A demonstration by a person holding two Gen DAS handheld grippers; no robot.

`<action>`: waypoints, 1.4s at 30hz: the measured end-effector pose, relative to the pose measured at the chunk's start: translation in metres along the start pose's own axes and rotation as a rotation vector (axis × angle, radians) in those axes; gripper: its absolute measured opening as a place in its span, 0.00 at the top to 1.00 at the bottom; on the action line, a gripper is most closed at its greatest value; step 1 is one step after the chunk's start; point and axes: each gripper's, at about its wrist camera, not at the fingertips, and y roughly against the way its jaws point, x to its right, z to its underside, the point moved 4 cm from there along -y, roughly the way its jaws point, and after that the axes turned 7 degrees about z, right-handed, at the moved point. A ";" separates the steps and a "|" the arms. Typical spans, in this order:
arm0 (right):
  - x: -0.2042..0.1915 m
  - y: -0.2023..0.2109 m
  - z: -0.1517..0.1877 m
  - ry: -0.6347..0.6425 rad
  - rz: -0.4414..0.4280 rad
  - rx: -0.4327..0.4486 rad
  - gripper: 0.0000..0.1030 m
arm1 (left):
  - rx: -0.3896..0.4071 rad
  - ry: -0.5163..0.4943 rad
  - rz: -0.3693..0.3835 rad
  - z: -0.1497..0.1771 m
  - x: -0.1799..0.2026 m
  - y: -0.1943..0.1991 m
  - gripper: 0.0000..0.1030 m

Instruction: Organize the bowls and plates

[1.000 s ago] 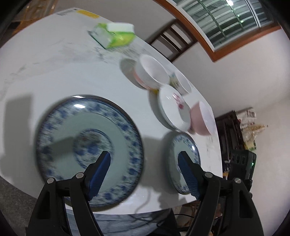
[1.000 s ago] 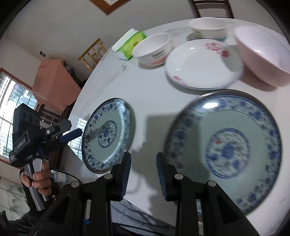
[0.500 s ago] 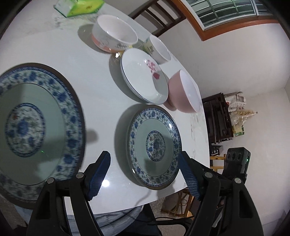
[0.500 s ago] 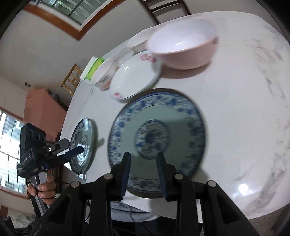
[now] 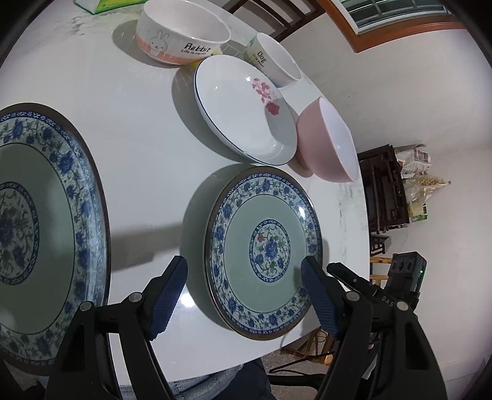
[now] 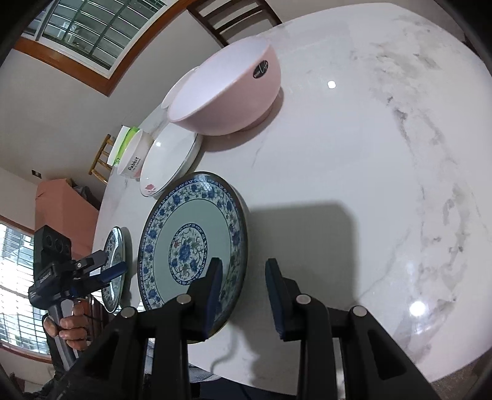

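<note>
Marble table carries it all: "Rabbit" bowl far, rose plate, pink bowl, two blue plates. Left gripper spread wide above the near blue plate; right gripper narrowly parted over its rim, both empty.

A home dining room: marble table, wooden chair, barred window.

A round white marble table fills the room's middle, bright lamp glints on its top. Behind it stands a dark wooden chair against a plain pale wall, under a wood-framed barred window. Beside the table, a dark wooden cabinet carries bags.
</note>
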 end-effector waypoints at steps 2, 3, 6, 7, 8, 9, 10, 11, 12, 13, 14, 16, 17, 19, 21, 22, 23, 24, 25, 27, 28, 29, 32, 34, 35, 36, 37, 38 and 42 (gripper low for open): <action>0.001 -0.005 -0.002 0.007 -0.022 -0.004 0.71 | -0.005 -0.001 -0.007 -0.001 -0.002 -0.004 0.30; 0.002 -0.006 -0.001 0.012 -0.027 -0.009 0.71 | -0.007 0.001 -0.012 -0.001 -0.002 -0.006 0.31; 0.001 -0.013 -0.002 0.015 -0.042 -0.019 0.71 | -0.017 0.000 -0.023 0.000 -0.003 -0.010 0.33; 0.001 -0.015 -0.002 0.015 -0.042 -0.022 0.72 | -0.020 -0.001 -0.028 0.001 -0.003 -0.012 0.34; 0.001 -0.017 -0.003 0.013 -0.044 -0.025 0.71 | -0.021 -0.005 -0.032 0.001 -0.003 -0.013 0.35; 0.000 -0.019 -0.003 0.020 -0.053 -0.026 0.71 | -0.023 -0.011 -0.034 0.001 -0.002 -0.014 0.35; -0.001 -0.020 -0.003 0.030 -0.056 -0.026 0.71 | -0.025 -0.017 -0.039 0.001 -0.002 -0.016 0.35; -0.002 -0.021 -0.003 0.038 -0.049 -0.026 0.71 | -0.025 -0.020 -0.044 0.001 -0.002 -0.017 0.36; -0.001 -0.020 -0.003 0.040 -0.045 -0.025 0.71 | -0.026 -0.025 -0.046 0.001 -0.001 -0.018 0.37; -0.001 -0.022 -0.003 0.040 -0.046 -0.027 0.71 | -0.028 -0.029 -0.049 0.000 -0.001 -0.019 0.37; 0.000 -0.021 -0.003 0.039 -0.047 -0.030 0.71 | -0.030 -0.028 -0.053 0.000 -0.002 -0.020 0.38; 0.001 -0.024 -0.004 0.035 -0.045 -0.029 0.72 | -0.034 -0.028 -0.057 0.000 -0.003 -0.023 0.40; 0.001 -0.025 -0.004 0.037 -0.041 -0.031 0.72 | -0.036 -0.028 -0.061 0.000 -0.004 -0.025 0.41; 0.001 -0.026 -0.005 0.041 -0.042 -0.015 0.72 | -0.037 -0.030 -0.065 0.001 -0.005 -0.025 0.42; 0.001 -0.026 -0.006 0.035 -0.043 -0.009 0.72 | -0.038 -0.033 -0.073 0.002 -0.006 -0.025 0.44; 0.001 -0.027 -0.007 0.029 -0.052 -0.008 0.72 | -0.041 -0.033 -0.074 0.003 -0.007 -0.026 0.46; 0.001 -0.027 -0.008 0.023 -0.058 -0.009 0.72 | -0.047 -0.032 -0.074 0.004 -0.007 -0.027 0.49; 0.000 -0.028 -0.008 0.026 -0.057 -0.010 0.72 | -0.051 -0.034 -0.070 0.004 -0.007 -0.029 0.52; -0.001 -0.029 -0.009 0.032 -0.054 -0.010 0.72 | -0.053 -0.039 -0.070 0.005 -0.007 -0.029 0.53; -0.003 -0.030 -0.009 0.035 -0.050 -0.015 0.77 | -0.055 -0.052 -0.074 0.005 -0.006 -0.031 0.56; -0.004 -0.032 -0.009 0.038 -0.052 -0.021 0.79 | -0.051 -0.059 -0.077 0.006 -0.005 -0.031 0.56; -0.006 -0.034 -0.008 0.041 -0.052 -0.026 0.80 | -0.049 -0.064 -0.081 0.006 -0.005 -0.031 0.57; -0.007 -0.033 -0.007 0.047 -0.032 -0.017 0.84 | -0.042 -0.073 -0.091 0.007 -0.004 -0.030 0.61; -0.007 -0.033 -0.007 0.041 -0.016 -0.016 0.87 | -0.035 -0.087 -0.111 0.007 -0.005 -0.029 0.65; -0.007 -0.033 -0.007 0.038 -0.014 -0.015 0.87 | -0.032 -0.100 -0.122 0.007 -0.005 -0.029 0.69; -0.007 -0.033 -0.006 0.038 -0.011 -0.014 0.87 | -0.028 -0.117 -0.140 0.007 -0.004 -0.029 0.72; -0.007 -0.033 -0.006 0.038 -0.006 -0.013 0.87 | -0.025 -0.128 -0.151 0.008 -0.004 -0.030 0.74; -0.008 -0.033 -0.005 0.033 -0.001 -0.011 0.87 | -0.023 -0.132 -0.156 0.008 -0.004 -0.029 0.75; -0.009 -0.031 -0.003 0.029 0.011 -0.008 0.87 | -0.020 -0.136 -0.165 0.009 -0.006 -0.029 0.81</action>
